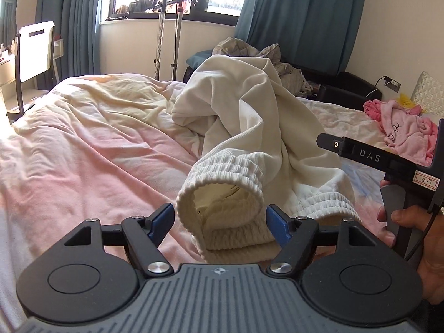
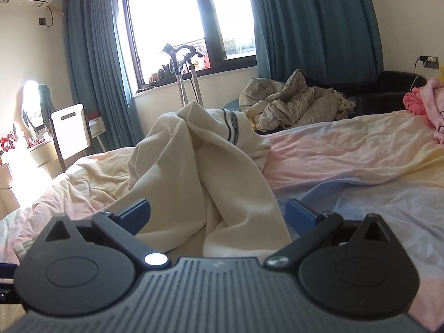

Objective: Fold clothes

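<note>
Left wrist view: I see my left gripper point(image 1: 220, 217) with its blue-padded jaws spread wide, and the ribbed elastic waistband point(image 1: 222, 191) of a cream pair of sweatpants point(image 1: 249, 116) sitting right between them, its round opening facing me. Nothing is pinched yet; the pads stand on either side of the band without clearly pressing it. The garment lies crumpled on the pink and yellow bedspread point(image 1: 83, 144), running from the waistband at my jaws away and slightly right, rising into a heaped mound toward the window, so its long axis points roughly straight ahead of me. At the right edge, the right gripper's handle point(image 1: 399, 166) shows with the hand point(image 1: 427, 238) around it (its jaws are out of frame here). In the right wrist view, my right gripper point(image 2: 217, 213) is also spread wide, with a fold of the same cream cloth point(image 2: 199, 166) lying between the jaws, ungripped; the dark-striped leg end point(image 2: 233, 127) sits at the far top of the heap. I judge the left gripper nearer to a usable hold, the waistband.
</note>
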Demonstrator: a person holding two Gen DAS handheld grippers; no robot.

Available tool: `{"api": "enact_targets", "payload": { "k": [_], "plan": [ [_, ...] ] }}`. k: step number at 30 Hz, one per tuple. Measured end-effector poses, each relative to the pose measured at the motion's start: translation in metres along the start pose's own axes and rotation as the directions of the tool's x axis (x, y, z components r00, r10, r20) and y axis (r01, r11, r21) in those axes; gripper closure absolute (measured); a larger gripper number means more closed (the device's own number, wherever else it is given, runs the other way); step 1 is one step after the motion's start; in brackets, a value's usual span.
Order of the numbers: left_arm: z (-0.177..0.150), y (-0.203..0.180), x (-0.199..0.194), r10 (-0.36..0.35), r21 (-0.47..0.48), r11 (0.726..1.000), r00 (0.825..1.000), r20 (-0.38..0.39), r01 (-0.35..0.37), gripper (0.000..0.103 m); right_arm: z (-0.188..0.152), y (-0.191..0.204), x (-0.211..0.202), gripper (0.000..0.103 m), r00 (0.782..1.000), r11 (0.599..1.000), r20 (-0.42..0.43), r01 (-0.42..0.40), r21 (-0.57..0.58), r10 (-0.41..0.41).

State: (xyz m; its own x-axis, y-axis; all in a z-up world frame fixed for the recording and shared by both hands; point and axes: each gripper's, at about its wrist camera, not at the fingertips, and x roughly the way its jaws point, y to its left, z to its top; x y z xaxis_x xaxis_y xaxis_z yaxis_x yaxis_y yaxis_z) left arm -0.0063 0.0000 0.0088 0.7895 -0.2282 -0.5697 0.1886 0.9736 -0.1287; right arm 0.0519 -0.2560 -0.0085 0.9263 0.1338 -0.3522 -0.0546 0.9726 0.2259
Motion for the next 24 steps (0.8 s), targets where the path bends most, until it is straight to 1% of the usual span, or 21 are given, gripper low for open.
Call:
{"api": "enact_targets", "payload": {
  "k": [4, 5, 7, 9, 12, 14, 15, 18, 19, 20, 21, 23, 24],
  "plan": [
    [0.008, 0.003, 0.0, 0.033, -0.006, 0.999, 0.997, 0.066, -0.032, 0.024, -0.007, -0.01, 0.009, 0.0, 0.998, 0.999, -0.062, 0.012, 0.053, -0.008],
    [0.008, 0.003, 0.002, 0.048, -0.003, 0.999, 0.995, 0.084, -0.047, 0.024, -0.009, -0.012, 0.01, 0.0, 0.997, 0.997, -0.068, 0.029, 0.066, -0.024],
    [0.009, 0.005, 0.007, 0.077, 0.004, 0.997, 0.991, 0.105, -0.078, 0.024, -0.01, -0.016, 0.009, 0.0, 0.996, 0.995, -0.052, 0.072, 0.075, -0.068],
    [0.009, 0.007, 0.014, 0.09, 0.011, 0.996, 0.99, 0.107, -0.092, 0.023, -0.012, -0.019, 0.006, 0.0, 0.995, 0.992, -0.04, 0.095, 0.08, -0.092],
    [0.011, 0.014, 0.021, 0.12, 0.003, 0.993, 0.989, 0.092, -0.12, 0.023, -0.015, -0.024, 0.002, 0.0, 0.992, 0.991, -0.095, 0.09, 0.095, -0.081],
    [0.013, 0.019, 0.024, 0.145, -0.009, 0.989, 0.985, 0.098, -0.144, 0.023, -0.018, -0.026, -0.002, 0.0, 0.988, 0.992, -0.135, 0.083, 0.099, -0.069],
    [0.014, 0.022, 0.024, 0.154, -0.013, 0.988, 0.983, 0.103, -0.153, 0.023, -0.019, -0.024, -0.008, 0.001, 0.988, 0.994, -0.14, 0.07, 0.086, -0.058],
    [0.016, 0.029, 0.026, 0.173, -0.03, 0.985, 0.98, 0.099, -0.171, 0.023, -0.019, -0.015, -0.032, 0.001, 0.994, 0.998, -0.109, -0.024, 0.062, 0.03],
    [0.016, 0.031, 0.026, 0.176, -0.032, 0.984, 0.98, 0.097, -0.174, 0.023, -0.02, -0.008, -0.04, 0.001, 0.993, 0.998, -0.106, -0.057, 0.039, 0.061],
    [0.016, 0.031, 0.026, 0.178, -0.031, 0.984, 0.979, 0.096, -0.176, 0.023, -0.023, 0.0, -0.044, 0.002, 0.99, 0.997, -0.12, -0.076, -0.001, 0.075],
    [0.015, 0.032, 0.024, 0.179, -0.028, 0.984, 0.979, 0.095, -0.177, 0.023, -0.025, 0.009, -0.048, 0.004, 0.987, 0.995, -0.135, -0.095, -0.041, 0.089],
    [0.014, 0.032, 0.022, 0.178, -0.018, 0.984, 0.98, 0.093, -0.177, 0.023, -0.03, 0.025, -0.055, 0.012, 0.98, 0.984, -0.169, -0.129, -0.12, 0.108],
    [0.013, 0.032, 0.022, 0.18, -0.014, 0.984, 0.979, 0.091, -0.18, 0.023, -0.034, 0.031, -0.053, 0.018, 0.976, 0.98, -0.2, -0.118, -0.159, 0.085]
  ]
}}
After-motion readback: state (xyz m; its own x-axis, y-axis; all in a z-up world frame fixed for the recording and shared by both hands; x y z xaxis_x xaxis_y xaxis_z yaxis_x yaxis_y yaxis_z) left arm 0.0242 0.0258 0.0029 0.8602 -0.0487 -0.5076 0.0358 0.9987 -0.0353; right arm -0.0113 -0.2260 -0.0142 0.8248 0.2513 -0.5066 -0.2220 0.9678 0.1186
